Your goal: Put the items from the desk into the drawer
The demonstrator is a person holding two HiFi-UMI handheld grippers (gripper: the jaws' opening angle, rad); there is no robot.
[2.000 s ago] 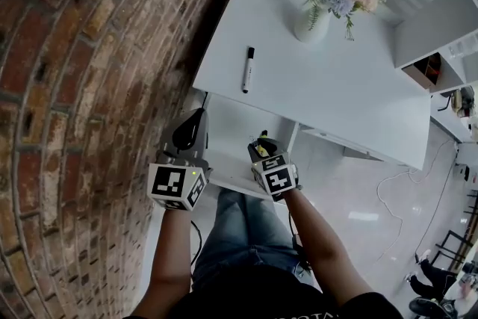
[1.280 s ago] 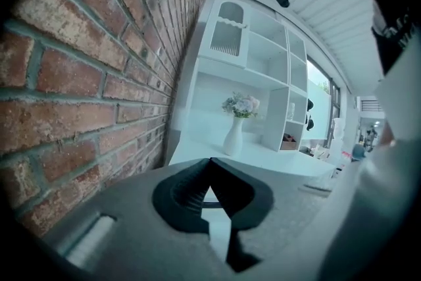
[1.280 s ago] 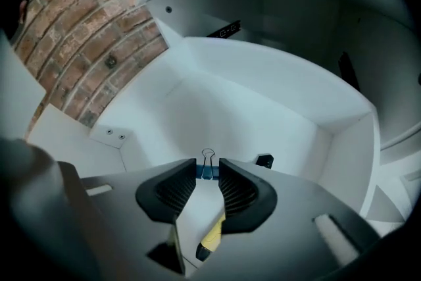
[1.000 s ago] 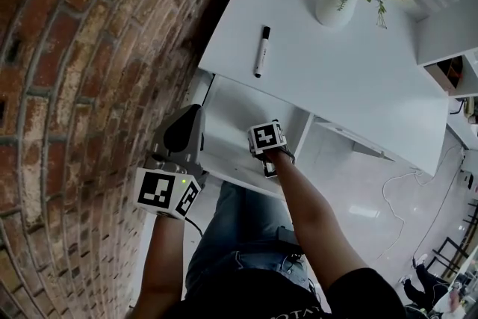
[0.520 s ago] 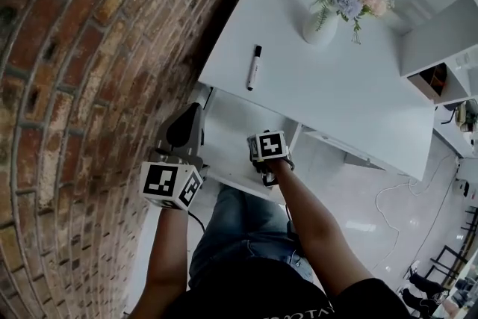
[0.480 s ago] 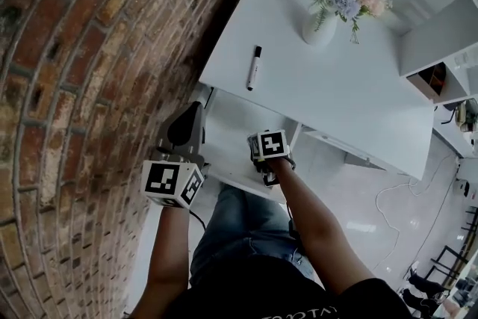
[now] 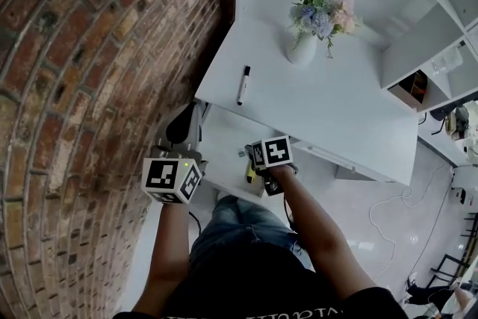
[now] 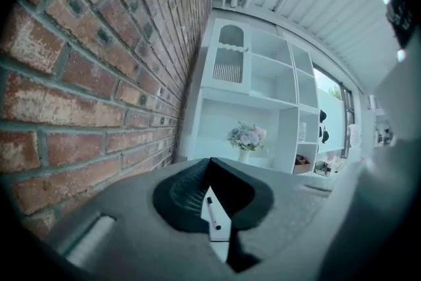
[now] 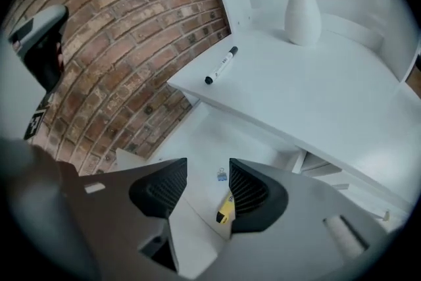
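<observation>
Release: small yellow-and-black oblong item (image 9: 225,208) lies in open white drawer (image 9: 209,138) | right hand-held gripper (image 9: 207,169) jaws just spread, empty, risen | left hand-held gripper (image 8: 210,166) pressed together | black-capped white marker (image 9: 221,65) awaits on white surface (image 9: 316,99)

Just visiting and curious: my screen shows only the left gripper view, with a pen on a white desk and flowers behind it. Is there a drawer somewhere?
Observer: Yes, an open drawer juts out under the near edge of the desk.
Visitor: Is anything inside it?
Observer: A small yellow object and a blue clip lie on its floor.
Visitor: Where is the other claw?
Observer: The right claw hangs over that drawer. Its jaws have just been opening and hold nothing.
</observation>
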